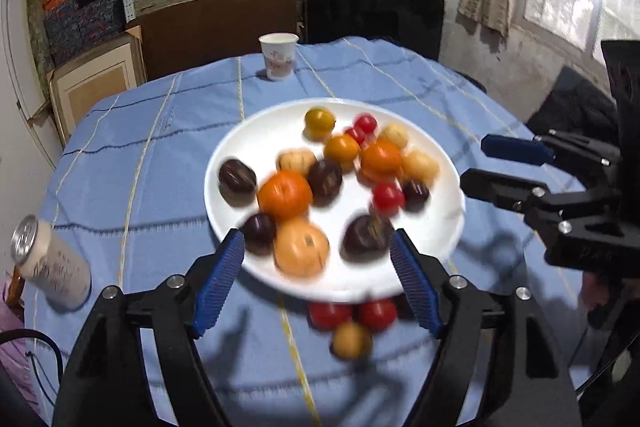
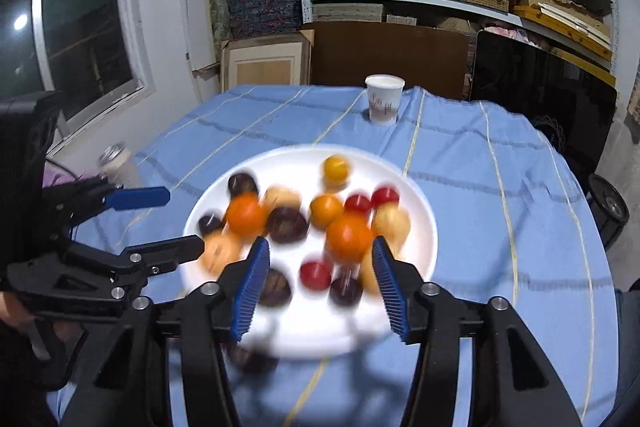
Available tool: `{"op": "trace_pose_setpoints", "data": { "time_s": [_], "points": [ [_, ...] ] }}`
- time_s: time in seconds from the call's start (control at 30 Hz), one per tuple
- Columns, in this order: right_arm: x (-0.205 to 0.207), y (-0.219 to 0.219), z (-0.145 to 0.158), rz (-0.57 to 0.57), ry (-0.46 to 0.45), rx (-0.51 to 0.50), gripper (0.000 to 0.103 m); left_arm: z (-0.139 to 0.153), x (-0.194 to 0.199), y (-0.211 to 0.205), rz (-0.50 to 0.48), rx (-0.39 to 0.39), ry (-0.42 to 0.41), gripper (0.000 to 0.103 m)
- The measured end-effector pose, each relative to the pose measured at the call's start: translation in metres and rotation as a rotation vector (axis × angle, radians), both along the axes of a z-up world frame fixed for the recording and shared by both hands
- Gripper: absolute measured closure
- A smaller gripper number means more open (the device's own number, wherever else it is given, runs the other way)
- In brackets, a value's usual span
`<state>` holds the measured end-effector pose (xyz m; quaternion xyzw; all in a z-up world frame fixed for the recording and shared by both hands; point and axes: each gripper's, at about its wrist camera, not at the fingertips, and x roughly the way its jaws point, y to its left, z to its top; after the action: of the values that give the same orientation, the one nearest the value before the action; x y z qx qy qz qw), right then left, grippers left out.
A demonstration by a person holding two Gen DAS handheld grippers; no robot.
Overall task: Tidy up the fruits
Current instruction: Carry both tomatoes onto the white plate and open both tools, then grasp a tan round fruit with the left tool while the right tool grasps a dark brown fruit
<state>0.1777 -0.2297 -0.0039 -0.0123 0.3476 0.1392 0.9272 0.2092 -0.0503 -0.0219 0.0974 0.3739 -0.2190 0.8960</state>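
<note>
- Centrally, the white plate (image 1: 240, 155) rests on the blue checked tablecloth (image 1: 132, 163), bearing oranges, dark plums, red and yellow fruits; motion blur softens them.
- Three loose fruits (image 1: 348, 323), two red and one yellow, lie on the cloth just near of the plate.
- Left gripper (image 1: 318, 273): jaws parted, nothing held, over the plate's near rim.
- Right gripper (image 2: 320, 275): jaws parted, empty, likewise over the near rim.
- Paper cup (image 1: 279, 56) stands at the far edge; a can (image 1: 50, 263) sits near left.
</note>
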Motion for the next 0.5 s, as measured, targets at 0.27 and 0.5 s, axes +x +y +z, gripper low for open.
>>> {"op": "trace_pose_setpoints", "data": {
  "time_s": [0.27, 0.5],
  "points": [
    [-0.049, -0.01, -0.04, -0.071, 0.056, 0.082, 0.046, -0.046, -0.046, -0.014, -0.018, 0.114, 0.024, 0.034],
    [-0.063, 0.001, -0.053, -0.085, 0.039, 0.004, 0.046, -0.067, -0.031, -0.012, 0.03, 0.135, 0.068, 0.05]
  ]
}}
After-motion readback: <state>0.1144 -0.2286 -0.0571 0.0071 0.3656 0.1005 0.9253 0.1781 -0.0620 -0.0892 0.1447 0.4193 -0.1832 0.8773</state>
